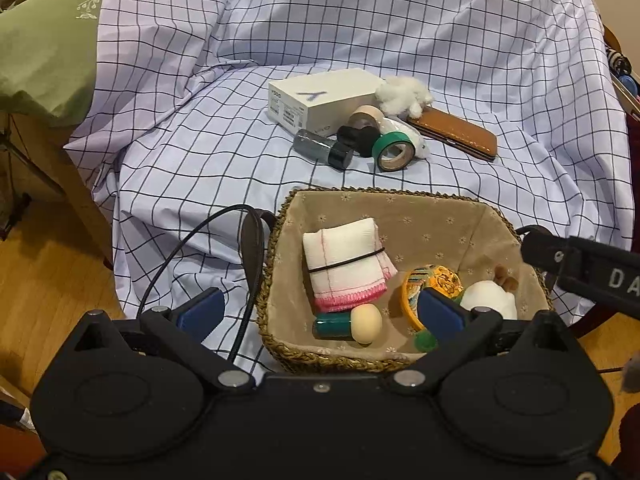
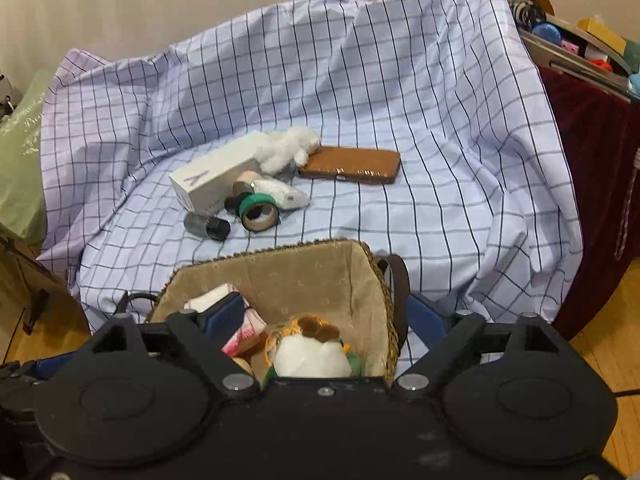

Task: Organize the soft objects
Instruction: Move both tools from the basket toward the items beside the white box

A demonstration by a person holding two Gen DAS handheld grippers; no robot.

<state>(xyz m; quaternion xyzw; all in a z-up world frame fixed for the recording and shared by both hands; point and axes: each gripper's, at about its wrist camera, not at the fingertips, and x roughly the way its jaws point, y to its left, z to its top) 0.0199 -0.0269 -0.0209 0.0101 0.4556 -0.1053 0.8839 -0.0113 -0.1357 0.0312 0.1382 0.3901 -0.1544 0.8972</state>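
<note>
Checked cloth [image 2: 400, 100] drapes the table. Your right tongs [image 2: 324, 316] gape wide above the basket [image 2: 280, 268] — plush toy [image 2: 312, 356] apparently dropped in. Left tongs [image 1: 320, 312] stand wide too, empty.

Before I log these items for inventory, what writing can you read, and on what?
"Y": large mark on top of the white box.
"DA": white letters, cut off by the frame edge, on the right hand-held gripper.
"Bea...": partial script on the green cushion.
The box's side labels are too small to read.
</note>
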